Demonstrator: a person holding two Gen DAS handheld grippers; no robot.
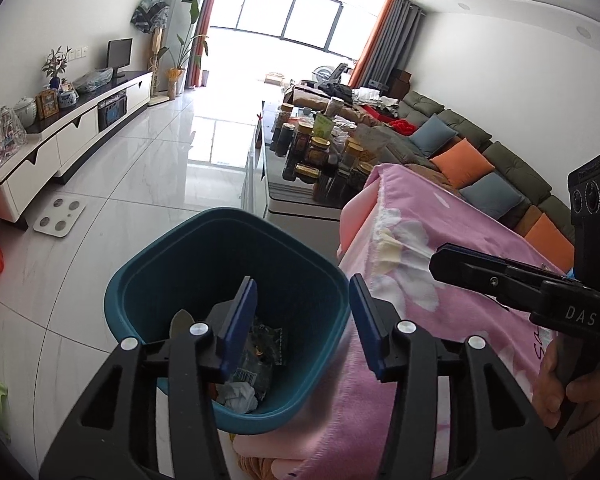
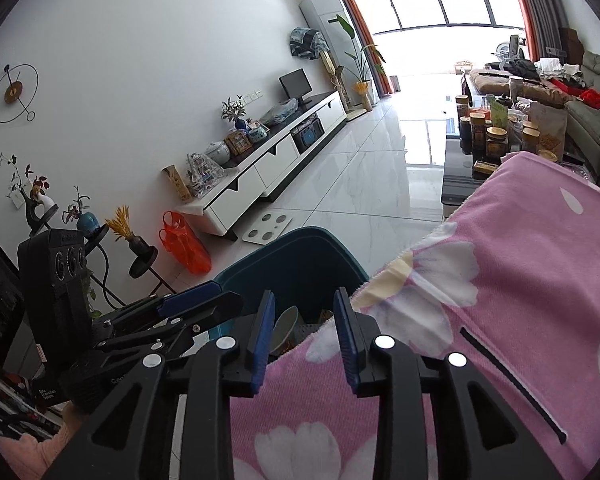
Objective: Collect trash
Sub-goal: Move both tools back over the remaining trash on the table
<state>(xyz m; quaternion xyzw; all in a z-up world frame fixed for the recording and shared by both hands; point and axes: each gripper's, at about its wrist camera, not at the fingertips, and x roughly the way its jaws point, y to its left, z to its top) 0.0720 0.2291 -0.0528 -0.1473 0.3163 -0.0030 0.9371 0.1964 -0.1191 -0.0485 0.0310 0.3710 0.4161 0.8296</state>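
A teal waste bin (image 1: 220,220) stands on the floor against a surface draped in a pink flowered blanket (image 1: 440,320). Inside the bin lie a crumpled white paper (image 1: 240,396), a clear printed wrapper (image 1: 260,352) and a grey spoon-like piece (image 1: 182,320). My left gripper (image 1: 303,292) hangs open over the bin's mouth, nothing between its blue pads. My right gripper (image 2: 304,300) is open too and holds nothing; it hovers over the blanket's edge beside the bin (image 2: 300,256). The left gripper (image 2: 204,296) shows at its left.
A low table crowded with jars (image 1: 320,148) stands beyond the bin, a sofa with cushions (image 1: 480,160) to its right. A white TV cabinet (image 1: 80,136) lines the left wall. A bathroom scale (image 1: 58,216) and an orange plastic bag (image 2: 184,248) lie on the tiled floor.
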